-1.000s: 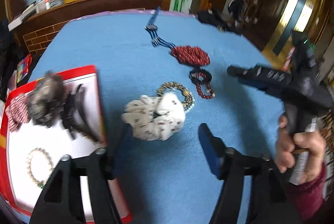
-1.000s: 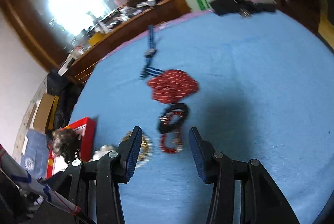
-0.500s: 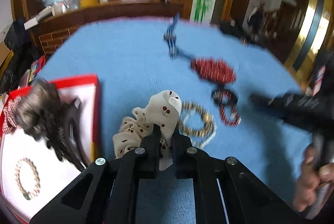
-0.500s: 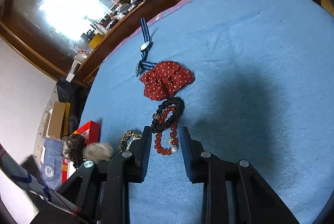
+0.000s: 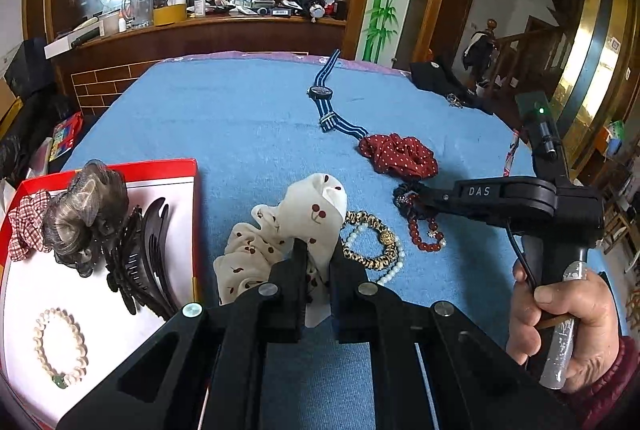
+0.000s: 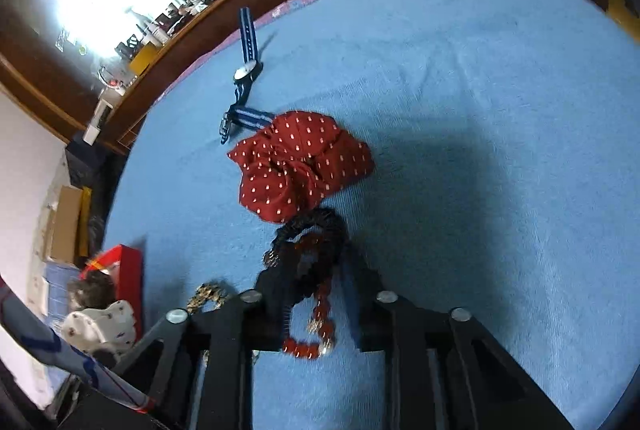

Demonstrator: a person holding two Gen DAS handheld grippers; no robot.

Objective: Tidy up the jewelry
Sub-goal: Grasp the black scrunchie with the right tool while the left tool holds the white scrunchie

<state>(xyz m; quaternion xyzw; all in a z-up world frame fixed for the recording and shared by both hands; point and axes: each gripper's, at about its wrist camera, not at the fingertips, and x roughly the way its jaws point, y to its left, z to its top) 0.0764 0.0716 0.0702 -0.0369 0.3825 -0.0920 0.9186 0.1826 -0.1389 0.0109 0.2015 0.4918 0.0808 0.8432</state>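
My left gripper [image 5: 318,258] is shut on a white cherry-print scrunchie [image 5: 288,230], lifted a little above the blue cloth [image 5: 240,125]. My right gripper [image 6: 316,266] is shut on a black hair tie [image 6: 320,230] tangled with a red bead bracelet [image 6: 316,334]; it also shows in the left wrist view [image 5: 424,195]. A leopard-print and pearl bracelet [image 5: 372,246] lies between them. A red dotted scrunchie [image 6: 300,165] and a blue striped watch [image 6: 246,77] lie farther back. A red-rimmed white tray [image 5: 172,165] at the left holds hair pieces and a pearl bracelet [image 5: 60,350].
The tray also holds a checked scrunchie [image 5: 26,222], a grey hair bun [image 5: 84,205] and a black claw clip [image 5: 140,254]. A dark pouch [image 5: 444,81] lies at the table's far right edge. A cluttered wooden counter [image 5: 200,33] stands behind the table.
My left gripper closed on the white scrunchie and lifted it. My right gripper moved forward over the black hair tie and red bracelet and closed on them.
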